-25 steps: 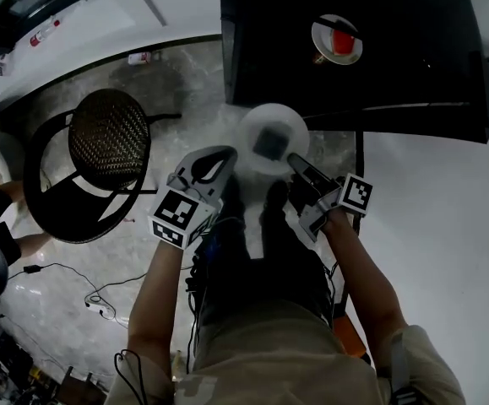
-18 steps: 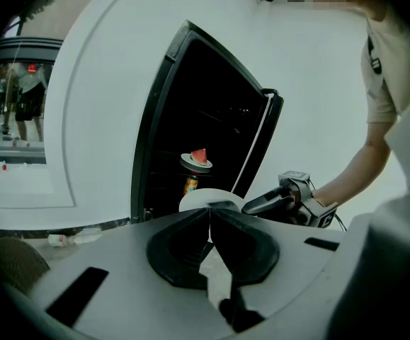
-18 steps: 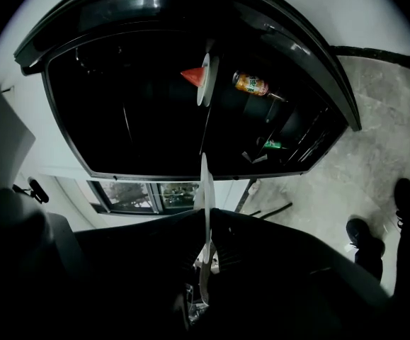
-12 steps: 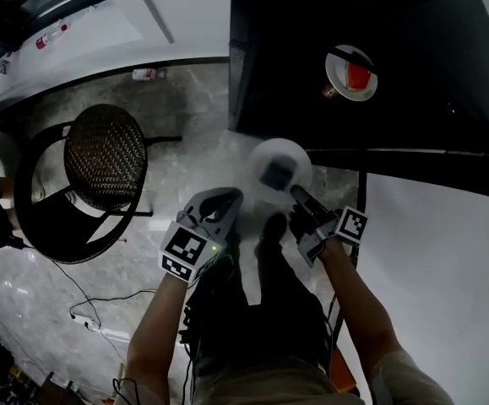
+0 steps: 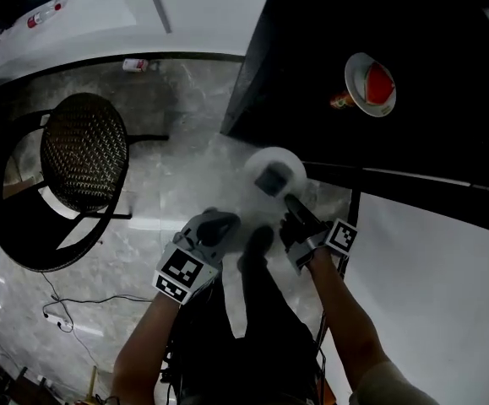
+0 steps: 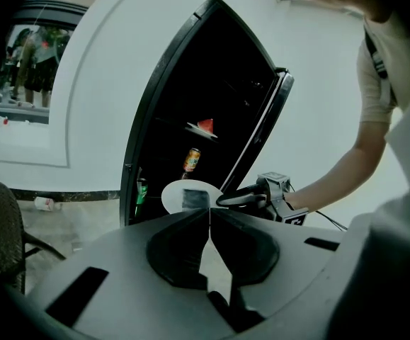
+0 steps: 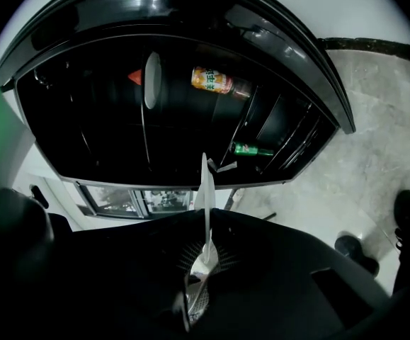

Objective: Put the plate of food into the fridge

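The right gripper (image 5: 290, 202) carries the plate (image 5: 274, 172) by its rim, the left gripper (image 5: 221, 223) closed and empty; next it should go level into the fridge (image 5: 447, 99).

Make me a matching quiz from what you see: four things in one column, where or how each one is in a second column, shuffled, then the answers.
Things
1. white plate with a dark square of food
2. left gripper
3. plate with red food
4. round woven chair

Place or state
A. on a shelf inside the fridge
B. standing on the marble floor
C. shut, nothing between its jaws
D. gripped at its rim by the right gripper

Pairs: 1-D, 2-C, 3-A, 4-B
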`<state>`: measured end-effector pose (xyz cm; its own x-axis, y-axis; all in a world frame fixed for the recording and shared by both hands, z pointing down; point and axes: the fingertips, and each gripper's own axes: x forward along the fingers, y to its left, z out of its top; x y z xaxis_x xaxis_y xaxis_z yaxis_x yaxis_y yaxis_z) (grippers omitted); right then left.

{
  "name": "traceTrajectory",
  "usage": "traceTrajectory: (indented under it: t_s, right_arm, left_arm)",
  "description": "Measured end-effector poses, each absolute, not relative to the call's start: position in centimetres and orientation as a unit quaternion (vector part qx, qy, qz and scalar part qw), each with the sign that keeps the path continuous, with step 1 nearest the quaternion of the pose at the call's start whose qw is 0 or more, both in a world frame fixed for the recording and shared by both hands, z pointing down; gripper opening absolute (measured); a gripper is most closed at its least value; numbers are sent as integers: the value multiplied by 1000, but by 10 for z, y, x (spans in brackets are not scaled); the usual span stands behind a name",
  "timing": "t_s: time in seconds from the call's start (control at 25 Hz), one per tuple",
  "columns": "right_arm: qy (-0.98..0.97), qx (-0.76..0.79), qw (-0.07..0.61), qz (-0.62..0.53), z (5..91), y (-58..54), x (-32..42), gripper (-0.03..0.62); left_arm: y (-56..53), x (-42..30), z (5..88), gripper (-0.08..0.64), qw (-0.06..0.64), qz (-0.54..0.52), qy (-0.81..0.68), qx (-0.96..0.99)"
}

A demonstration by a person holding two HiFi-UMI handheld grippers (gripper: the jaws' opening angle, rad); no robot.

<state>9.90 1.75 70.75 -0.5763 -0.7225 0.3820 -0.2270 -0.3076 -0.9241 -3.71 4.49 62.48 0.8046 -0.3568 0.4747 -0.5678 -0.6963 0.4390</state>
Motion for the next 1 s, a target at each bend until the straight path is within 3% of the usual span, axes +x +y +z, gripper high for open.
traceTrajectory:
  t_s: [1.0]
  right_arm:
    - [585, -423, 218, -657, 802, -36, 126, 26]
  left_arm:
    - [48, -11, 700, 15, 311, 182, -234, 903]
